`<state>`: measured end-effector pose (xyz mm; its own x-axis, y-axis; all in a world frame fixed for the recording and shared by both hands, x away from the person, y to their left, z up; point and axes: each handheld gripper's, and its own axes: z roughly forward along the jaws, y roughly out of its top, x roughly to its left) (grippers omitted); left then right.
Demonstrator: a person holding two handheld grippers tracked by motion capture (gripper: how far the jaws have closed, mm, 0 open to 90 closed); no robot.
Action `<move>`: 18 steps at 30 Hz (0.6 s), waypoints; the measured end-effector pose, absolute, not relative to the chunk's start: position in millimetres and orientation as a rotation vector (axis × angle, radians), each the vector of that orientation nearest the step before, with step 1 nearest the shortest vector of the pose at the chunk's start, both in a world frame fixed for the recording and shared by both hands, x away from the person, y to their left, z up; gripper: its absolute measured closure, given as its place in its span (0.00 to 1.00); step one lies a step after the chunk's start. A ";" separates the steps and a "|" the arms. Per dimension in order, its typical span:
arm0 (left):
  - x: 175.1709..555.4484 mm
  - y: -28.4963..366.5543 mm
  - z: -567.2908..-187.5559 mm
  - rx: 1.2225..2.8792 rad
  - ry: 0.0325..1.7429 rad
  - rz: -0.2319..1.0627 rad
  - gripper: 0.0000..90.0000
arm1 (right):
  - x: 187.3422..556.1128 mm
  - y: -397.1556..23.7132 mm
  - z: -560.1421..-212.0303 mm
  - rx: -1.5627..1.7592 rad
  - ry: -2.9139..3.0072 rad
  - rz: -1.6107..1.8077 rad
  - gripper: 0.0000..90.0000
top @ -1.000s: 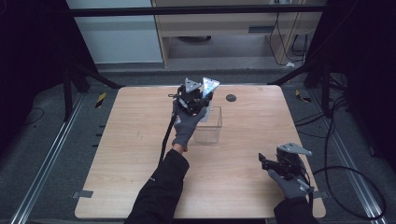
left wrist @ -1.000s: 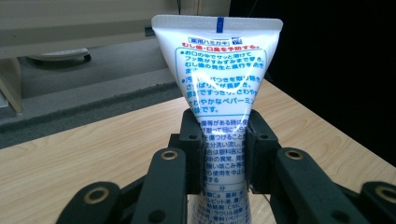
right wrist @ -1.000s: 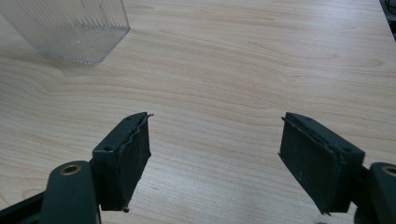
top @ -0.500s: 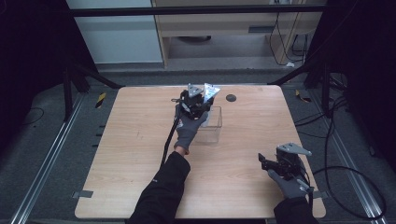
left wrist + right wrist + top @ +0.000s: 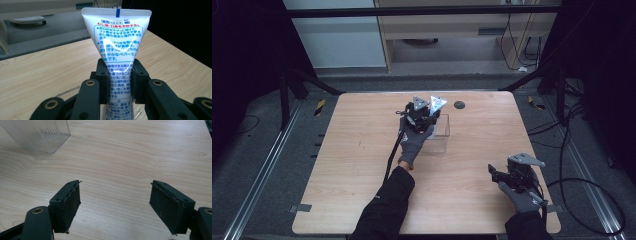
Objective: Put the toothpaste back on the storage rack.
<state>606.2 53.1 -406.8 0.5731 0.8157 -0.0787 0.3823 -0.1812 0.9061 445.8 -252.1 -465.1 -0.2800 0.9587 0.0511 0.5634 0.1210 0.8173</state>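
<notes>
Left gripper view: the left gripper (image 5: pixel 119 82) clamps a white tube (image 5: pixel 117 45), flat end up, just above the clear box (image 5: pixel 438 131). Near the table (image 5: pixel 362 165) edge, well apart from the box, the right gripper (image 5: pixel 115 205) gapes wide, holding nothing.

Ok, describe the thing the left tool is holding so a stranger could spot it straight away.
Start at the wooden table and find the clear plastic box near its far middle. Just over it, the left tool is clamped on a toothpaste tube. The tube is white with blue and red Japanese print and a flat crimped end pointing up, the one printed item there.
</notes>
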 end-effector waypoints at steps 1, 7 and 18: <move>606.2 52.9 -408.4 1.788 0.988 0.532 0.80 | 445.8 -252.0 -465.1 1.468 1.905 1.036 0.27; 603.7 52.5 -415.0 1.808 0.967 0.543 0.79 | 445.9 -252.2 -465.0 1.470 1.903 1.037 0.27; 597.8 53.2 -420.3 1.816 0.968 0.548 0.79 | 446.0 -252.1 -465.5 1.461 1.906 1.029 0.27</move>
